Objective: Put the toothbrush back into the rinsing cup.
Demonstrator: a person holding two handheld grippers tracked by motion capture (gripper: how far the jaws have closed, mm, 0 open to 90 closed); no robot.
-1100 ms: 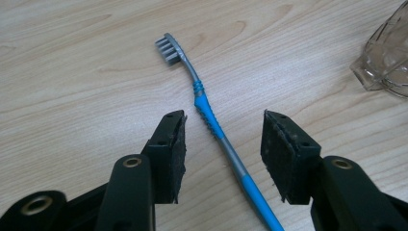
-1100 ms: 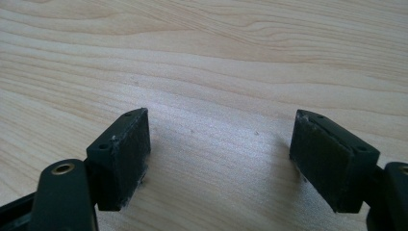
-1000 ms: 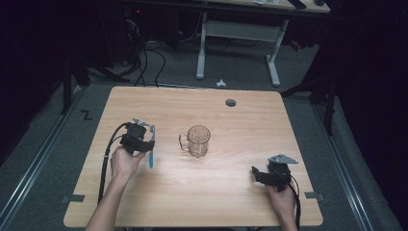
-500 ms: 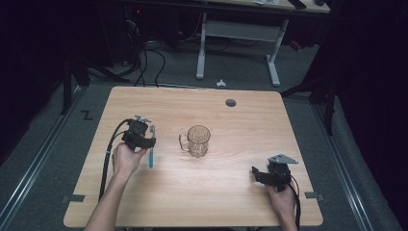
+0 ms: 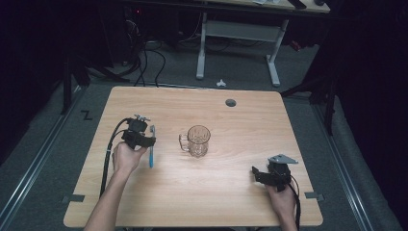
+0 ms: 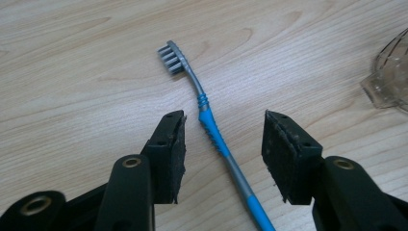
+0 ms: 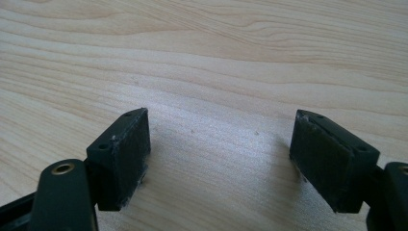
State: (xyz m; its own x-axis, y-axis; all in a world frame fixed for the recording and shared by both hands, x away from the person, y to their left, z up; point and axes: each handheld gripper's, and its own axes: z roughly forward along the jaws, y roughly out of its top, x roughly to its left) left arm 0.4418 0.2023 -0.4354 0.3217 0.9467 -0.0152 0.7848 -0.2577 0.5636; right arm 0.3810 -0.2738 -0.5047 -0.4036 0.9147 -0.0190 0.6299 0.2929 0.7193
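Observation:
A blue and grey toothbrush [image 6: 211,125] [image 5: 151,147] lies flat on the wooden table [image 5: 231,120], bristles at the far end. My left gripper [image 6: 223,127] [image 5: 144,139] hovers over its handle with the jaws open on either side of it, and the pads do not touch it. A clear glass mug [image 5: 197,141] stands upright at the table's middle, handle turned toward the left gripper; its edge [image 6: 389,77] shows at the right of the left gripper view. My right gripper [image 7: 221,144] [image 5: 262,174] rests low at the front right, open over bare wood.
A round grey cable grommet [image 5: 231,102] sits in the tabletop near the far edge. Beyond the table stand a white desk frame [image 5: 238,33] and floor cables [image 5: 144,57]. The left gripper's cable [image 5: 108,154] trails toward the table's left front.
The left hand has shifted slightly toward the far side over the toothbrush. The right hand has kept still.

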